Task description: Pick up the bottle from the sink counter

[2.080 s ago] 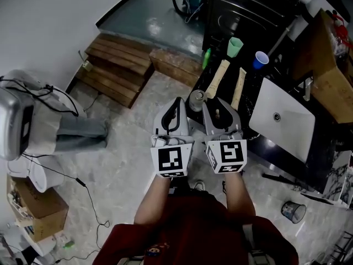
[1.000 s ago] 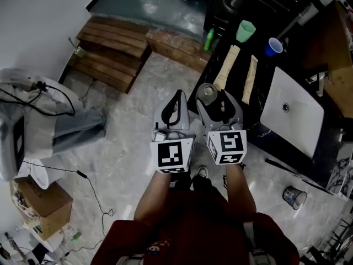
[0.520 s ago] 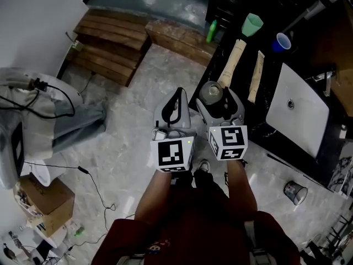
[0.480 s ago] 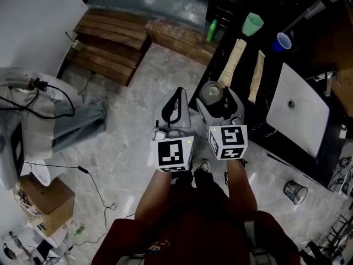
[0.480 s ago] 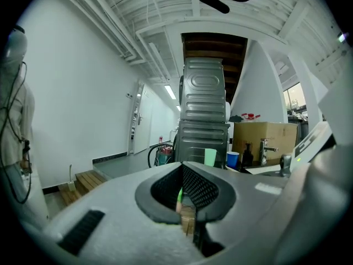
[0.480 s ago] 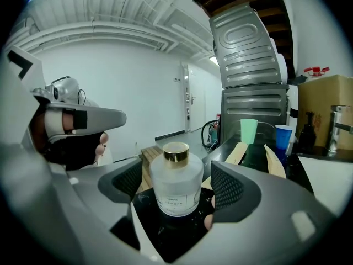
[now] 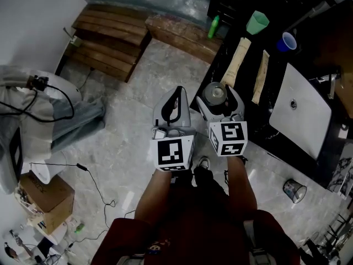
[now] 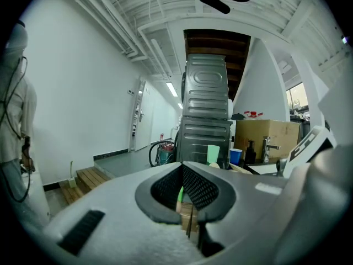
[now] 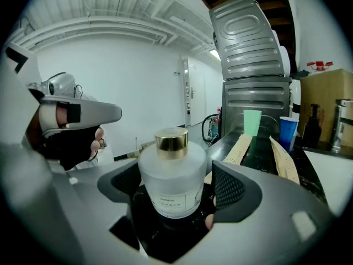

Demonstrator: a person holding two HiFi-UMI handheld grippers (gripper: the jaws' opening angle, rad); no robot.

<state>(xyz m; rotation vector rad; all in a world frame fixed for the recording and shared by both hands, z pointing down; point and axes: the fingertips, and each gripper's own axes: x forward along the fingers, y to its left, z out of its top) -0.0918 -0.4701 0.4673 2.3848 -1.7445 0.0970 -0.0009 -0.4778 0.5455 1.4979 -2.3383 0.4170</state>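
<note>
A round frosted-glass bottle (image 9: 172, 173) with a gold cap stands upright on the black sink counter (image 7: 251, 117), near its left edge. My right gripper (image 9: 176, 191) reaches around it and its jaws are opening. The bottle is between them, with a small gap showing on its right side. From the head view the bottle (image 7: 214, 91) shows between the right gripper's (image 7: 219, 98) jaws. My left gripper (image 7: 174, 95) hangs over the floor just left of the counter, jaws together with nothing in them.
On the counter lie two beige strips (image 7: 237, 59), a green cup (image 7: 257, 22), a blue cup (image 7: 287, 40) and a white basin (image 7: 300, 112) with a tap. A metal appliance (image 8: 205, 115) stands behind. Wooden steps (image 7: 110, 29) and cables lie on the floor to the left.
The right gripper has moved forward around the bottle, which earlier stood just off its left jaw tip. The left gripper stays beside it.
</note>
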